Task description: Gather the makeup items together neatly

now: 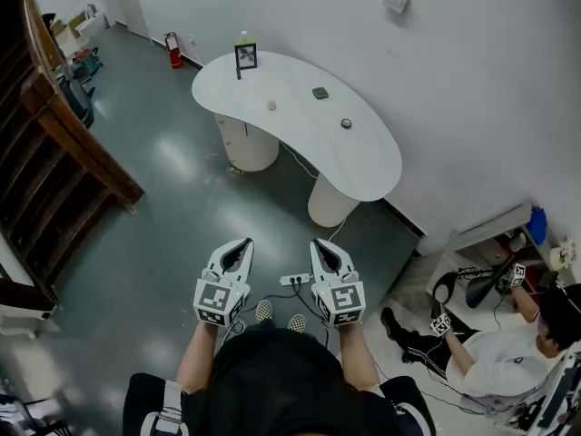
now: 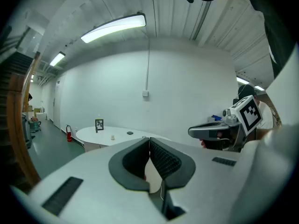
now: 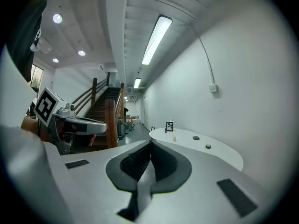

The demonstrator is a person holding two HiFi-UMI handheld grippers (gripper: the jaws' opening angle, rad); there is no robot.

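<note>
Far ahead stands a white curved table (image 1: 363,166). On it lie a small white item (image 1: 271,104), a dark square compact (image 1: 320,93) and a round dark pot (image 1: 346,123). A framed picture (image 1: 245,57) stands near the table's far end, with a green-capped bottle (image 1: 243,37) behind it. My left gripper (image 1: 244,242) and right gripper (image 1: 318,242) are held side by side over the floor, well short of the table. Both are shut and hold nothing. The right gripper view shows the table (image 3: 224,155), compact (image 3: 196,137) and pot (image 3: 208,146) beyond the shut right gripper (image 3: 150,144). The left gripper (image 2: 149,139) is shut too.
A wooden staircase (image 1: 54,143) runs along the left. A red fire extinguisher (image 1: 172,51) stands by the far wall. A power strip (image 1: 295,280) lies on the floor between my grippers. A seated person (image 1: 499,352) and a low shelf (image 1: 495,234) are at the right.
</note>
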